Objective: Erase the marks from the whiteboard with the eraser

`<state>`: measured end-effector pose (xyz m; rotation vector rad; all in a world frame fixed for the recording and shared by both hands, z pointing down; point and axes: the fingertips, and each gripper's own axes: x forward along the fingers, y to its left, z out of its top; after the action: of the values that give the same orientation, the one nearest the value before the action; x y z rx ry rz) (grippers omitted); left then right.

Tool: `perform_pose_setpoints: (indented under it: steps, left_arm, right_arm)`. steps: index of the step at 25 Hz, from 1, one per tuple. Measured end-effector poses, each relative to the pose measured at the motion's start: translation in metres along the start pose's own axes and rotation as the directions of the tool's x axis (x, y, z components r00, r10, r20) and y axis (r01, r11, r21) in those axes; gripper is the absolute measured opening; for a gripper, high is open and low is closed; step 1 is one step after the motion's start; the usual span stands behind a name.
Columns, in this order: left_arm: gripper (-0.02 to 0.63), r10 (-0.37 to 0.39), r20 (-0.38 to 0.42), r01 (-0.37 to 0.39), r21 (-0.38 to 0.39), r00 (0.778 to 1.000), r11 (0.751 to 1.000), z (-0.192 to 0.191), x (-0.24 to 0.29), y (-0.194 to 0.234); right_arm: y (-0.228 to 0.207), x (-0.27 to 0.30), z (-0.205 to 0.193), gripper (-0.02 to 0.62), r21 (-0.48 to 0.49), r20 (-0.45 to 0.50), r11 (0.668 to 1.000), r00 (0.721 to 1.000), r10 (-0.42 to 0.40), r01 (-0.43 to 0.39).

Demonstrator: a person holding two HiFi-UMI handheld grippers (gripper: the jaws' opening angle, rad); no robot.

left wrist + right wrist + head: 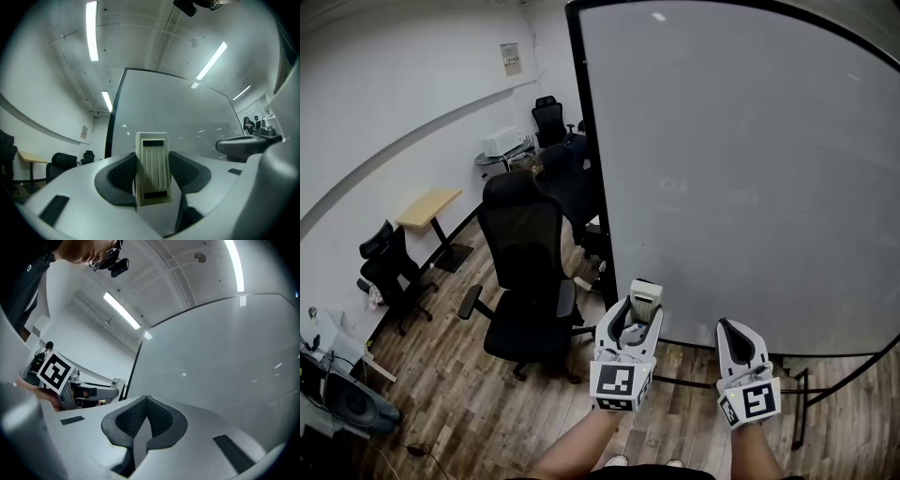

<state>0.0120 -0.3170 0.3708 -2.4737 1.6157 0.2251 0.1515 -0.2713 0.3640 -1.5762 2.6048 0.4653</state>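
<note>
A large whiteboard point(741, 169) in a black frame stands in front of me; faint grey smudges show near its middle. My left gripper point(637, 311) is shut on a cream-coloured eraser point(645, 298), held upright just below the board's lower edge. In the left gripper view the eraser point(152, 168) sits clamped between the dark pads, with the whiteboard point(178, 117) behind it. My right gripper point(739, 337) is to the right of the left one, shut with nothing in it. Its pads point(161, 420) meet at the tips in the right gripper view, facing the whiteboard point(225, 362).
A black office chair point(525, 272) stands on the wooden floor just left of the board's stand. More chairs point(389, 267) and a small wooden table point(429, 208) line the left wall. The board's stand legs point(802, 398) spread on the floor at lower right.
</note>
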Motion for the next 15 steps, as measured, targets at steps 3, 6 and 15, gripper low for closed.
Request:
perform_pose_setpoints:
  steps: [3,6,15]
  left_arm:
    - [0.239,0.024,0.004,-0.024,-0.008,1.0,1.0,0.0,-0.002,0.012]
    - [0.239,0.05,0.009,-0.049,-0.031,0.999,0.998,0.0,0.001,0.027]
    - [0.239,0.098,0.049,-0.097,-0.016,0.994,0.995,0.011,0.035,0.059]
  right_arm:
    - [0.005,0.007,0.0,0.02,0.0,0.013,1.0,1.0,0.013,-0.013]
    - [0.002,0.016,0.005,0.02,-0.007,0.026,1.0,1.0,0.012,-0.012]
    - [0.013,0.024,-0.002,0.02,-0.011,0.023,0.999,0.998,0.051,-0.051]
